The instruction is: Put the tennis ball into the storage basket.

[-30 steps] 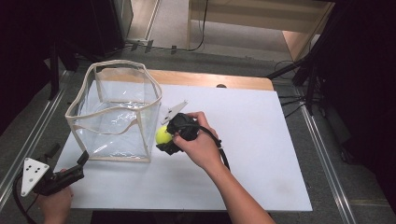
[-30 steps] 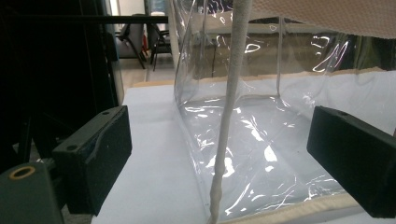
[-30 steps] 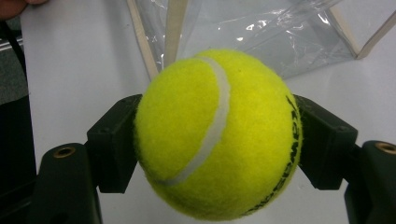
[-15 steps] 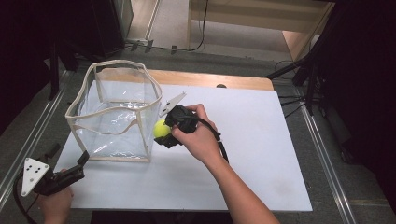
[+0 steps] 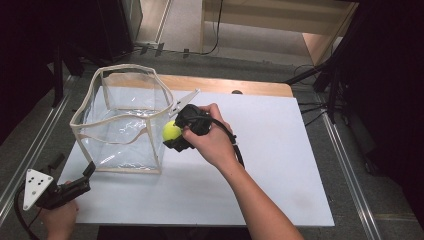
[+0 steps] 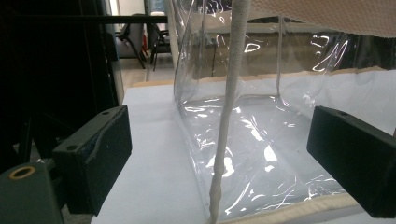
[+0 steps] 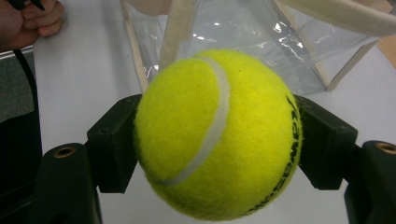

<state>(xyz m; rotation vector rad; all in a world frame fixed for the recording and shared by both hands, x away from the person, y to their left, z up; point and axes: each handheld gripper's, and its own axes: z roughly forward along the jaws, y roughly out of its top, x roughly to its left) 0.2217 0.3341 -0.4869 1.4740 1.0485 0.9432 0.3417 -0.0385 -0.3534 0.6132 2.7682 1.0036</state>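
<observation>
A yellow tennis ball (image 5: 171,130) (image 7: 217,135) is clamped between the jaws of my right gripper (image 5: 175,134), which is shut on it and held above the white board, just right of the clear bag's near right corner. The clear plastic bag (image 5: 122,122) (image 6: 261,135) with beige trim stands open-topped on the board's left part. My left gripper (image 5: 82,177) rests at the board's front left corner, open, its jaws spread either side of the bag's near corner seam (image 6: 224,154) without touching it.
A white board (image 5: 260,165) covers the table, with a wooden strip (image 5: 235,86) along its far edge. Metal rails run along both sides. Black stands and cables stand beyond the table on the right.
My right gripper has lifted the ball up from the board and slightly toward the bag's rim. The left gripper has stayed put.
</observation>
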